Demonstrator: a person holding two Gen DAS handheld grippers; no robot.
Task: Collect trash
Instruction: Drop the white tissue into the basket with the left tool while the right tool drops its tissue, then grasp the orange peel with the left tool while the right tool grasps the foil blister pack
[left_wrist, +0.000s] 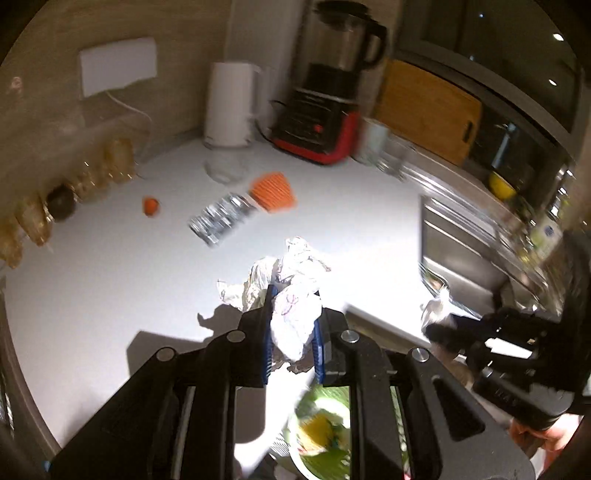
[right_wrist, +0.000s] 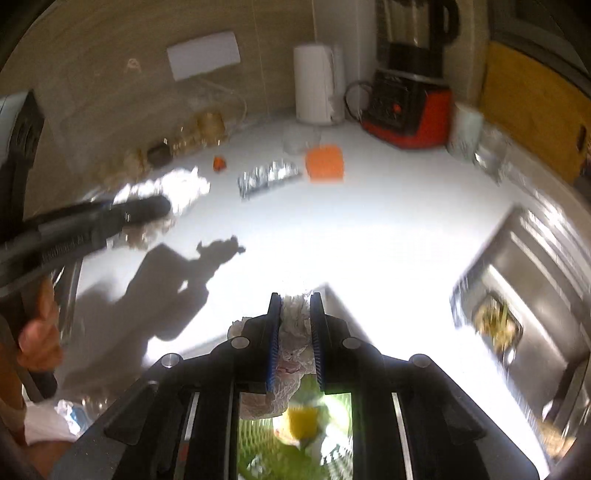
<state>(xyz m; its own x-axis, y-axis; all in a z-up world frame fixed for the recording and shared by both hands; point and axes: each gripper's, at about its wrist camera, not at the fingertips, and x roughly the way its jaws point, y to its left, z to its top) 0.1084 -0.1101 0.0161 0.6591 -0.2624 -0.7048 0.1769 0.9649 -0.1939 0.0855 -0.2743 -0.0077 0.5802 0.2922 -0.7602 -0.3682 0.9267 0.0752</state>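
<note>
Both grippers clamp crumpled white paper wads (left_wrist: 293, 325) (right_wrist: 293, 343) at lower centre; you should release squarely over the green-lined bin (right_wrist: 299, 443) below.

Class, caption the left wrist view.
Left gripper clamps crumpled paper above a white counter; foil packet remains.

Counter: white worktop (left_wrist: 110, 288), brightly lit, hard shadows at 7 o'clock | Wall: beige, white socket plate (left_wrist: 118, 66) at 11 o'clock | Appliances: white kettle (left_wrist: 231, 107) and red-based blender (left_wrist: 325, 110) at 12 | Right: wooden cutting board (left_wrist: 428, 110) at 1, steel sink (left_wrist: 465, 236) at 3
</note>
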